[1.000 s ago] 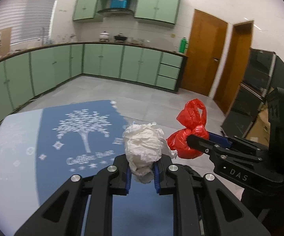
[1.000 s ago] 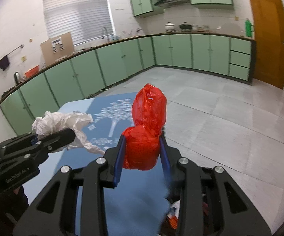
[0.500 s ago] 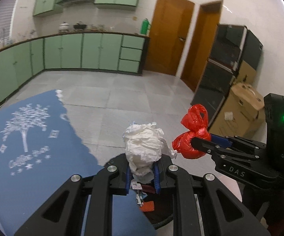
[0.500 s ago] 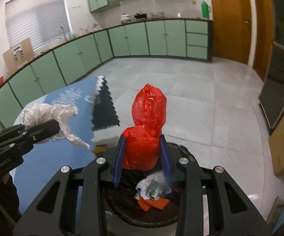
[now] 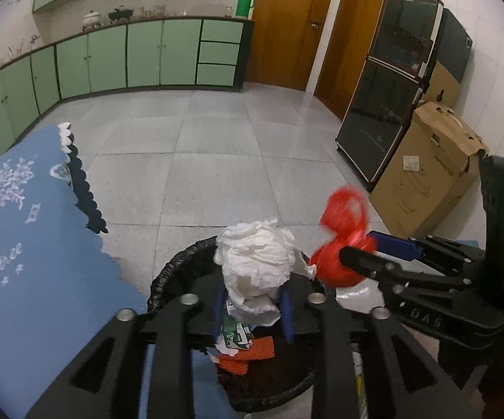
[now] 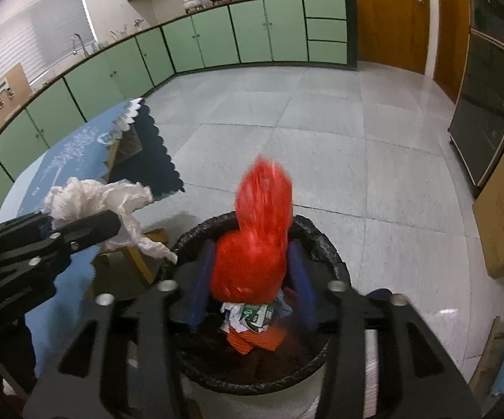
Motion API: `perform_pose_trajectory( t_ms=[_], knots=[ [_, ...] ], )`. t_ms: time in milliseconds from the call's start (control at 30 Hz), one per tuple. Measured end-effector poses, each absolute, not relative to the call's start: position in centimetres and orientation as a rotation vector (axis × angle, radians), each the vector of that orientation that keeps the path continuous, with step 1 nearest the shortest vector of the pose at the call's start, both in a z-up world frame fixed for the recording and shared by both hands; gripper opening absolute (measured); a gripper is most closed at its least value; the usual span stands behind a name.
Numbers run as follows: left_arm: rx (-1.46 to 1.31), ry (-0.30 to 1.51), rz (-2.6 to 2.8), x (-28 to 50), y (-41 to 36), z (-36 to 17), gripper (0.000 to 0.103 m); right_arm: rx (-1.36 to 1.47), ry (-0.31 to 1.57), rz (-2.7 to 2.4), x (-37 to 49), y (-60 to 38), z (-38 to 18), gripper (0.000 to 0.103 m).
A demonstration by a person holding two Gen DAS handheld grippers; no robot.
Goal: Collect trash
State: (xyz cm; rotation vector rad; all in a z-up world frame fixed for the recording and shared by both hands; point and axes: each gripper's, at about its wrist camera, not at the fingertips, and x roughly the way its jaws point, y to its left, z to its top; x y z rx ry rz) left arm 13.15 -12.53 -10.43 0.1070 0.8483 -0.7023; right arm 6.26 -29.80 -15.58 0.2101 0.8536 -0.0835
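Green-cabinet kitchen: over the black-lined bin's rim (image 6: 316, 241), the left gripper (image 5: 252, 309) and right gripper (image 6: 250, 286), jaws opening, loosen soft, featherlight crumpled white paper (image 5: 257, 267) and a slippery knotted red plastic bag (image 6: 255, 244), best pinched mid-bulk.

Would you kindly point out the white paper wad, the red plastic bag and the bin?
white paper wad (image 5: 257, 262): left wrist view, middle of the crumpled ball.
red plastic bag (image 6: 253, 244): right wrist view, bulging lower body.
bin (image 6: 325, 244): right wrist view, black-lined rim, right side.

- Left hand-held gripper (image 5: 252, 309): black angular frame, silver screws, blue pads on the fingers.
- Right hand-held gripper (image 6: 250, 288): same black frame, blue pads, white lettering, green light on its upright rear block.
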Motion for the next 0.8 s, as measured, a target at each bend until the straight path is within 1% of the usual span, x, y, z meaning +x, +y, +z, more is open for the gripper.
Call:
perform_pose_trajectory(
  t_ms=[33, 67, 100, 133, 167, 200, 233, 267, 300, 567, 700, 800],
  knots=[
    [0.104, 0.853, -0.708, 13.3, -12.6, -10.5, 0.041, 0.215, 0.854, -0.086, 6.3, -29.9, -15.7, 0.054],
    [0.104, 0.851, -0.707, 13.3, -12.5, -10.4, 0.046, 0.218, 0.855, -0.089, 6.4, -30.2, -15.8, 0.055],
    [0.103, 0.85, -0.706, 13.3, -12.4, -10.4, 0.049, 0.218, 0.856, -0.095, 6.4, -30.5, -15.8, 0.059],
    [0.102, 0.849, -0.705, 13.3, -12.4, -10.3, 0.05, 0.217, 0.856, -0.103, 6.4, -30.6, -15.8, 0.062],
    [0.098, 0.851, -0.705, 13.4, -12.2, -10.3, 0.051, 0.216, 0.852, -0.109, 6.4, -30.7, -15.7, 0.064],
    [0.09, 0.852, -0.704, 13.4, -11.9, -10.2, 0.056, 0.216, 0.85, -0.113, 6.4, -30.8, -15.6, 0.067],
    [0.08, 0.851, -0.703, 13.5, -11.6, -10.1, 0.06, 0.214, 0.846, -0.116, 6.5, -31.0, -15.5, 0.075],
    [0.069, 0.848, -0.702, 13.6, -11.3, -9.9, 0.072, 0.211, 0.839, -0.122, 6.5, -31.1, -15.3, 0.079],
    [0.061, 0.844, -0.706, 13.7, -11.1, -9.8, 0.077, 0.207, 0.833, -0.127, 6.4, -31.3, -15.2, 0.084],
    [0.032, 0.801, -0.657, 13.7, -9.3, -7.7, 0.077, 0.211, 0.787, -0.129, 5.7, -30.9, -12.9, 0.09],
    [0.032, 0.76, -0.595, 12.8, -7.3, -6.0, 0.082, 0.222, 0.755, -0.105, 4.9, -30.0, -10.8, 0.095],
    [0.021, 0.727, -0.532, 11.6, -5.6, -4.2, 0.086, 0.214, 0.732, -0.068, 3.9, -28.7, -8.8, 0.097]
  ],
)
